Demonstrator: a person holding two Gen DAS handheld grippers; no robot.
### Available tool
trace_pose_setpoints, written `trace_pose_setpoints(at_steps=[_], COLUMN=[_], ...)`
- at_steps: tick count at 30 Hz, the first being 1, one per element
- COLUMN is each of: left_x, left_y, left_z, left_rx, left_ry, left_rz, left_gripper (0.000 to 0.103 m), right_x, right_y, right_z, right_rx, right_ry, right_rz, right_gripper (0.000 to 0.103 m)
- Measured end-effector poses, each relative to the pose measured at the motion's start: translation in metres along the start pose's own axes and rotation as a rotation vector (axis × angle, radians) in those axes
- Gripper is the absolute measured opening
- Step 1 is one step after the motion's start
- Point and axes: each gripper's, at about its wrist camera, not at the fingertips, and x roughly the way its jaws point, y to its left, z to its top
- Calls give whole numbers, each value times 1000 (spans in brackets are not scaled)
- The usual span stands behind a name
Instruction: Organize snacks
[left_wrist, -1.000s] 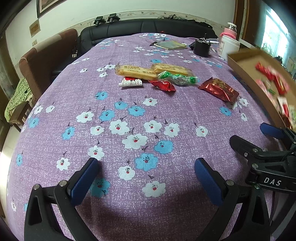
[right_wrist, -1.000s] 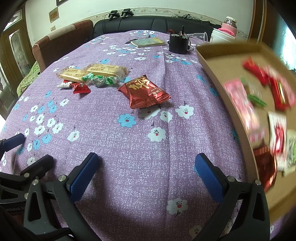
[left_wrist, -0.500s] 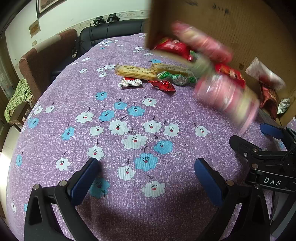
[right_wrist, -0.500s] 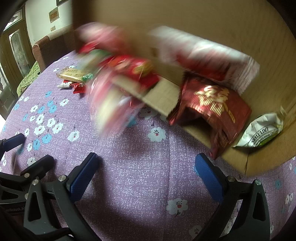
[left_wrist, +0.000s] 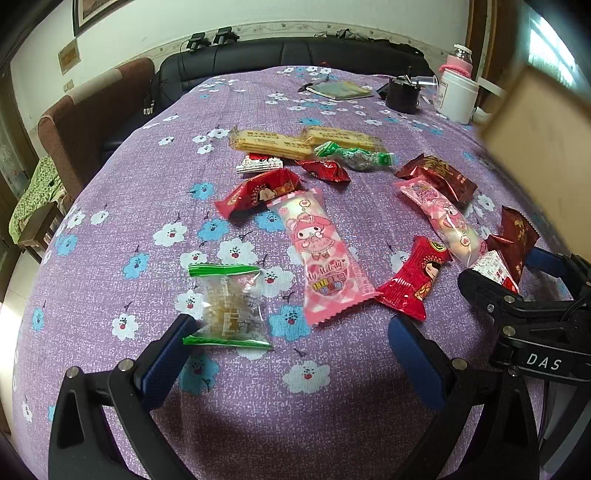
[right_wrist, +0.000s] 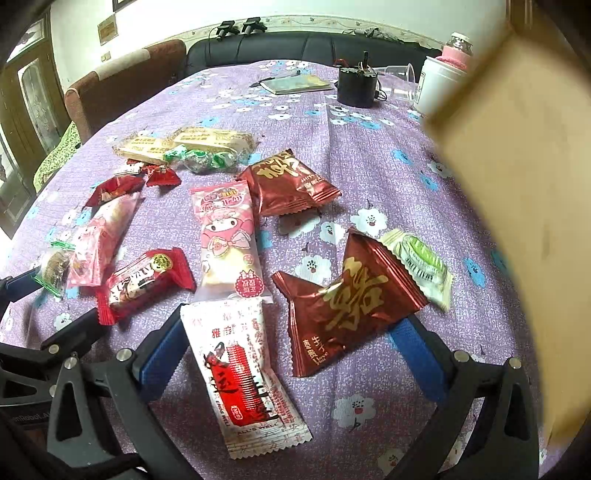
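Several snack packets lie scattered on the purple flowered tablecloth (left_wrist: 110, 229). In the left wrist view a clear green-edged packet (left_wrist: 227, 308) lies by my left gripper (left_wrist: 291, 354), which is open and empty, and a pink My Melody packet (left_wrist: 321, 254) lies ahead. In the right wrist view my right gripper (right_wrist: 291, 350) is open, with a white and red packet (right_wrist: 243, 373) and a dark red packet (right_wrist: 347, 302) lying between its fingers on the cloth. A blurred cardboard box (right_wrist: 517, 184) hangs in the air at the right.
Two long biscuit packs (left_wrist: 295, 142) and green candies (left_wrist: 354, 155) lie farther back. A black pot (left_wrist: 402, 94), a white jar (left_wrist: 456, 96) and a notebook (left_wrist: 341, 89) stand at the far edge. A brown chair (left_wrist: 92, 122) and black sofa stand beyond.
The cardboard box tipped over the table and spilled its snacks onto the cloth, then lifted away to the right. Neither gripper has moved.
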Motion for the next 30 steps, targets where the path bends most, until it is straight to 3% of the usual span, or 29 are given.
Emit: trace_pose_setpoints(at_steps=[27, 30], left_x=[0, -10], left_y=[2, 6], left_z=[0, -3], left_rx=[-2, -16], left_ry=[3, -24], left_rz=[-9, -33], left_gripper=[102, 102], right_x=[0, -2], right_y=[0, 1], right_z=[1, -3], right_rx=[5, -37], right_ry=[3, 8], right_rz=[-4, 37], right_gripper=[103, 103])
